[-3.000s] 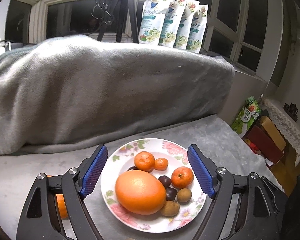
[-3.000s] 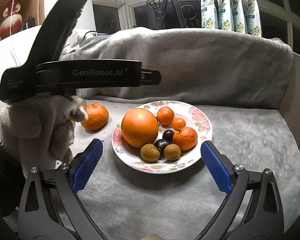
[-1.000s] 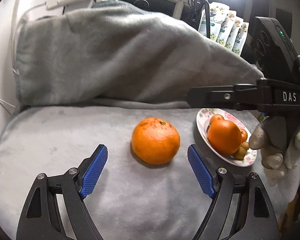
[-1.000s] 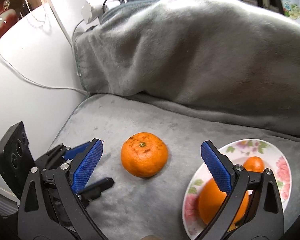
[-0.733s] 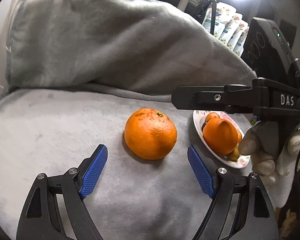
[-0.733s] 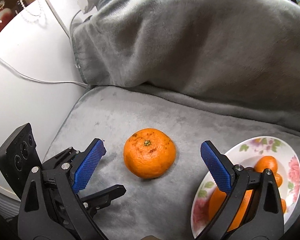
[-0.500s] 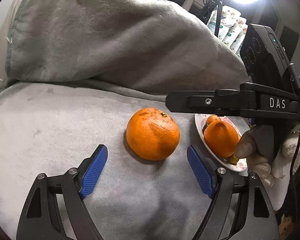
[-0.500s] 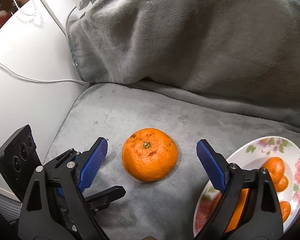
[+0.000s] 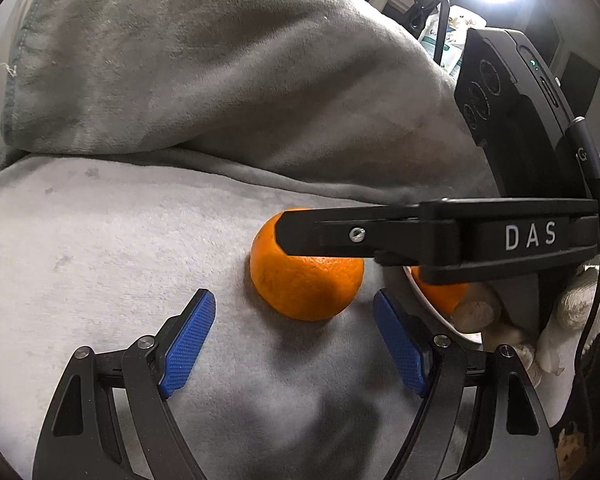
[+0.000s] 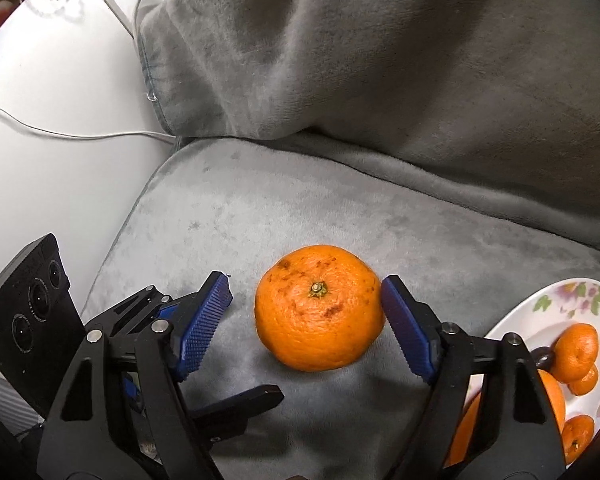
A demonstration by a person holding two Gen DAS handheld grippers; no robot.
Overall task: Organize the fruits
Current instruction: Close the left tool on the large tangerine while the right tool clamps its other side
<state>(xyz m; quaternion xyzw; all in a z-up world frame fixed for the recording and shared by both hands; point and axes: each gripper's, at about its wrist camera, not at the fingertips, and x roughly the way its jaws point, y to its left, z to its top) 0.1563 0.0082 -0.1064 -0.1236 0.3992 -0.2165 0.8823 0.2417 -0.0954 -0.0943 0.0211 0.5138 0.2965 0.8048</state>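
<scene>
Open blanket (image 10: 228, 216) is left behind the orange (image 10: 318, 308); its right side is hemmed by the plate (image 10: 556, 300), its back by the draped backrest (image 10: 380, 60).

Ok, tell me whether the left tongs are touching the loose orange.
Apart. Left wrist view: grey blanket shows between the orange and both pads of the left tongs.

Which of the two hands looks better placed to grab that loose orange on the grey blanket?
The right gripper: its jaws, just closing, already straddle the orange. The left gripper sits short of it, jaws open.
</scene>
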